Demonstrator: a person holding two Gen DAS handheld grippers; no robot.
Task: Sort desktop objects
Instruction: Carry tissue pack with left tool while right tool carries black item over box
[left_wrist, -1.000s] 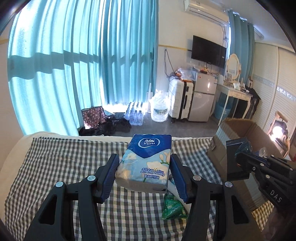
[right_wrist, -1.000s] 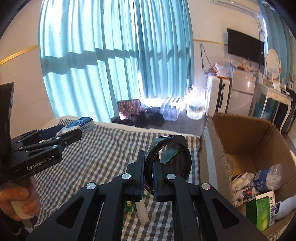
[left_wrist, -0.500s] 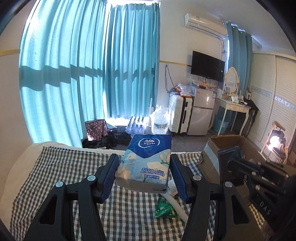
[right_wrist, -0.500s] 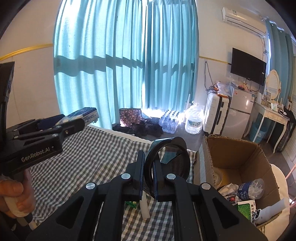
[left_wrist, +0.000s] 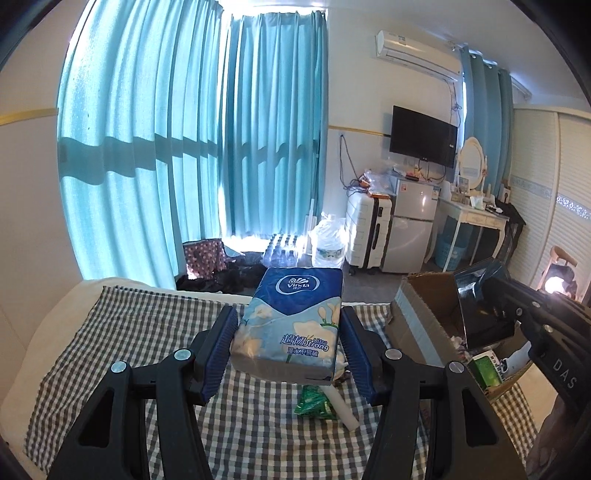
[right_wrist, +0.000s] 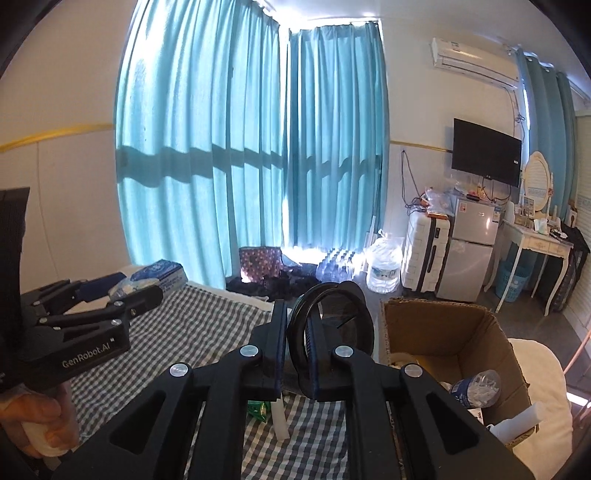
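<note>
Left wrist view: the left gripper (left_wrist: 288, 336) holds a blue pack of tissues (left_wrist: 290, 323) between its blue pads, jaws about half wide and pressed on the pack's sides. The pack hangs above a checked cloth (left_wrist: 140, 325). Taking the cardboard box (left_wrist: 421, 321) as the landmark: the pack is to the left of the box, apart from it, with bare cloth running further left to the cloth's pale edge. On the cloth below the pack lie a green packet (left_wrist: 314, 400) and a white tube (left_wrist: 343, 406), closer to the box's near left corner. The right gripper (left_wrist: 491, 314) reaches in over the box's open top, carrying a dark round object (left_wrist: 480, 306). Beyond the box the floor is open up to the teal curtains (left_wrist: 192, 147).

Right wrist view: the right gripper (right_wrist: 295, 332) is pinched nearly shut on the thin rim of the dark round object (right_wrist: 334, 325), a ring-framed disc standing on edge just left of the cardboard box (right_wrist: 443, 332). Only this view looks into the box: a crushed plastic bottle (right_wrist: 480, 384) and other items lie at the bottom. It also shows the left gripper (right_wrist: 129, 291), with the tissues (right_wrist: 159, 275), far left of the box, and a hand (right_wrist: 37, 428) on its handle.
</note>
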